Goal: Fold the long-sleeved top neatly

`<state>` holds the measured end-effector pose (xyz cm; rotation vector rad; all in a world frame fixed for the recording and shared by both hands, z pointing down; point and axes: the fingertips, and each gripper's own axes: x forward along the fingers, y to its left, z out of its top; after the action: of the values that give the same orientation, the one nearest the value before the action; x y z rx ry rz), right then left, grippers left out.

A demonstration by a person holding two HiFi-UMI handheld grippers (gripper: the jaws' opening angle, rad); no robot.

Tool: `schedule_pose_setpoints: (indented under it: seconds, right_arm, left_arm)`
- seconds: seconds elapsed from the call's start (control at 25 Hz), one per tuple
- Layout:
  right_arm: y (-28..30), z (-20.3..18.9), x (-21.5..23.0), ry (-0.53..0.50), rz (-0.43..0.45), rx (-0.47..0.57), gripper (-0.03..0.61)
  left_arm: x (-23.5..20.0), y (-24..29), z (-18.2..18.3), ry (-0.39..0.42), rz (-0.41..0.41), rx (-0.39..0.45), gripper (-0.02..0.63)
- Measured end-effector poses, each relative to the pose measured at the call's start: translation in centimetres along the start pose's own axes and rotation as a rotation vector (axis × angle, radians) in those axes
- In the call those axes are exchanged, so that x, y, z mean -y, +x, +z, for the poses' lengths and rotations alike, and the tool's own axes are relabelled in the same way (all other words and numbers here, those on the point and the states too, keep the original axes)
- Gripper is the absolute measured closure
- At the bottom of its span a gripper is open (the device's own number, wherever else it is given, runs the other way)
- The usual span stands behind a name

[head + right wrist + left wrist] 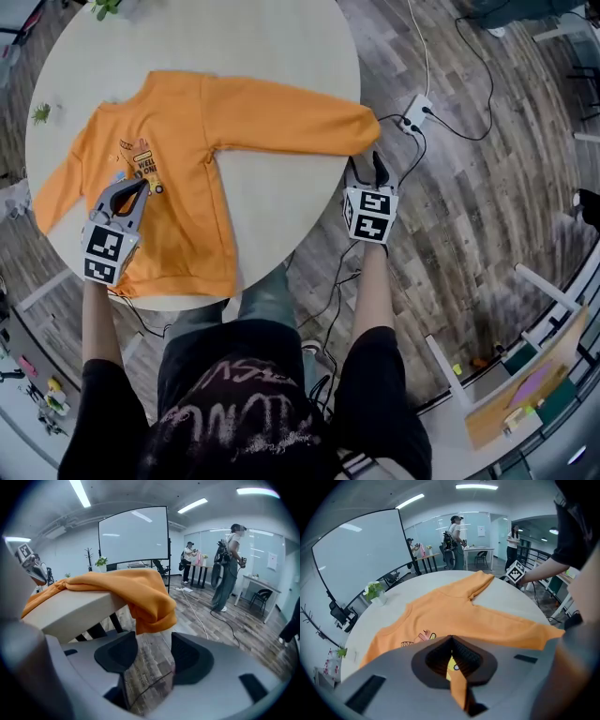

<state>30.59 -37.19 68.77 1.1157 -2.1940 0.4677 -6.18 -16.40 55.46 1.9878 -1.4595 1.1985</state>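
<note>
An orange long-sleeved top lies spread on the round white table, with a printed graphic on its chest. My left gripper is over the top's lower body, shut on a pinched fold of orange fabric. The top's right sleeve runs to the table edge, where its cuff hangs over. My right gripper sits just off the table below that cuff, open with nothing between the jaws. In the right gripper view the cuff droops just beyond the open right gripper.
A power strip and cables lie on the wooden floor to the right of the table. A small potted plant stands at the table's far edge. People stand further back in the room.
</note>
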Motion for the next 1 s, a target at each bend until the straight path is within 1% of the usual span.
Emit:
schedule_pose_setpoints:
  seconds: [0.08,0.2,0.28,0.32,0.4,0.44,0.52,0.84,1.0]
  right_arm:
    - [0.8,0.1,0.1,0.018,0.012,0.01,0.341]
    - [1.9,0.6,-0.2,0.018,0.031,0.029,0.334]
    - [2.2,1.1,0.1,0.018,0.019,0.046,0.336]
    - [2.2,1.3,0.5,0.022,0.001,0.058,0.355]
    - [2.0,1.9,1.3,0.035,-0.044,0.079,0.459]
    - [1.7,2.0,1.7,0.039,-0.063,0.087,0.491]
    - [0.9,2.3,2.2,0.044,-0.087,0.095,0.516]
    - [-4.3,4.6,5.6,0.041,-0.182,0.116,0.532]
    - [-6.9,7.7,5.6,0.005,-0.21,0.151,0.534]
  left_arm:
    - [-0.1,-0.1,0.0,-0.005,0.005,-0.013,0.603]
    - [-0.5,0.0,-0.3,-0.011,0.009,-0.032,0.603]
    - [-0.6,0.2,-0.2,-0.015,0.014,-0.032,0.603]
    - [-0.7,0.4,0.0,-0.015,0.015,-0.029,0.603]
    - [-0.6,0.7,0.4,-0.01,0.008,-0.02,0.603]
    - [-0.5,0.8,0.4,-0.008,0.002,-0.016,0.603]
    - [-0.5,1.1,0.3,-0.009,-0.004,-0.013,0.603]
    - [-0.5,0.5,0.2,-0.016,-0.008,0.023,0.603]
    - [-0.3,-0.6,-0.3,-0.026,-0.006,0.067,0.603]
